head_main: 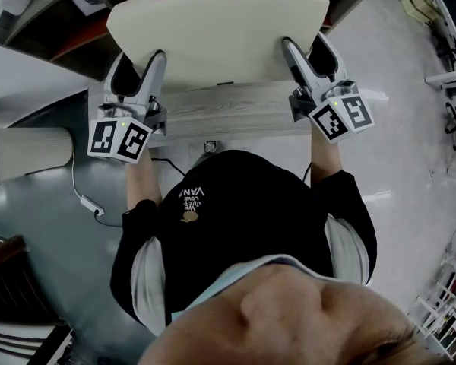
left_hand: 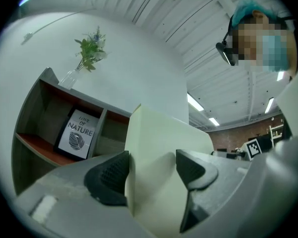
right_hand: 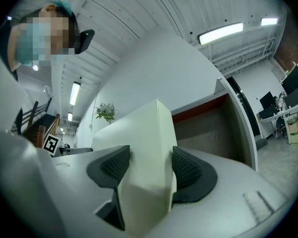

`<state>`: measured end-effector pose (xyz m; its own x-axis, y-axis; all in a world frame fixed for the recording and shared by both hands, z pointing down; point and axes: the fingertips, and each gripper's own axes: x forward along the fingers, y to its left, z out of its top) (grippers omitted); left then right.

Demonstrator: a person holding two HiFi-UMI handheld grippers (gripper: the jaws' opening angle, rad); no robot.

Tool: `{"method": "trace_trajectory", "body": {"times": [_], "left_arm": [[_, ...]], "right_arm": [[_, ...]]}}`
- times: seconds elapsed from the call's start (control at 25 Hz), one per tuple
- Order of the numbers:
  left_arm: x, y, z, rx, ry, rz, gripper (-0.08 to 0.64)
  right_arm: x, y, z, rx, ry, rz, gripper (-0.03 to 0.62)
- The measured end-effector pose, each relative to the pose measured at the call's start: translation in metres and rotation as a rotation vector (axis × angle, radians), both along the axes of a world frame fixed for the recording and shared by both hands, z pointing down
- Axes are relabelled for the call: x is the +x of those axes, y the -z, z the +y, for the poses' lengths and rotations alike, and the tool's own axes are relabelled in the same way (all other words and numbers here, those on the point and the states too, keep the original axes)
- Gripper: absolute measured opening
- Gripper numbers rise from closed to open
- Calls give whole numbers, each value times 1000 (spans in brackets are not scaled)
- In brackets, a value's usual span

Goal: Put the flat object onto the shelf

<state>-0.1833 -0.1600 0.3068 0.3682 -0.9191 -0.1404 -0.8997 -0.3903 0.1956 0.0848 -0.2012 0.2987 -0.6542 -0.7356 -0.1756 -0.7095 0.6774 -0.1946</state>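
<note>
The flat object is a cream board [head_main: 220,29] with rounded corners, held level in the air between both grippers. My left gripper [head_main: 139,67] clamps its near left edge, and my right gripper [head_main: 308,52] clamps its near right edge. In the left gripper view the board [left_hand: 159,148] stands edge-on between the black pads [left_hand: 109,175] of that gripper [left_hand: 151,170]. In the right gripper view the same board [right_hand: 144,148] is pinched by both pads of that gripper [right_hand: 149,167]. The grey shelf unit [left_hand: 39,138] with reddish boards lies just beyond the board.
A pale wood top [head_main: 235,112] lies below the board's near edge. A framed leaf print [left_hand: 79,133] stands in a shelf compartment and a vase of greenery [left_hand: 89,51] on top. A white cable with an adapter [head_main: 87,202] lies on the floor at left.
</note>
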Motion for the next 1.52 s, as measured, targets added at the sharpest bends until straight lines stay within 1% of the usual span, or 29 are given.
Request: {"method": "trace_trajectory", "body": {"times": [0.24, 0.4, 0.72, 0.88, 1.04, 1.16, 1.32, 1.44, 1.52], "left_arm": [[4, 31, -3, 62, -12, -15, 304], [8, 55, -4, 103, -22, -34, 304], [9, 99, -10, 187, -28, -86, 302], [9, 131, -12, 236, -26, -112, 302], [6, 169, -16, 291, -35, -152, 302], [7, 188, -19, 330, -38, -177, 302], [11, 204, -20, 365, -32, -201, 302], [11, 206, -19, 385, -39, -206, 302], [11, 206, -19, 397, -44, -215, 302]], "right_arm": [[5, 33, -1, 65, -7, -12, 259], [9, 58, 1, 117, -17, -20, 258], [10, 101, -4, 185, -19, -17, 255], [10, 131, -8, 224, -16, -31, 255], [-3, 167, -10, 290, 8, -58, 255], [-4, 186, -12, 329, 7, -63, 253], [1, 203, -12, 372, -2, -49, 253], [6, 203, -12, 381, -29, -45, 253], [2, 207, -10, 400, -19, -47, 252]]}}
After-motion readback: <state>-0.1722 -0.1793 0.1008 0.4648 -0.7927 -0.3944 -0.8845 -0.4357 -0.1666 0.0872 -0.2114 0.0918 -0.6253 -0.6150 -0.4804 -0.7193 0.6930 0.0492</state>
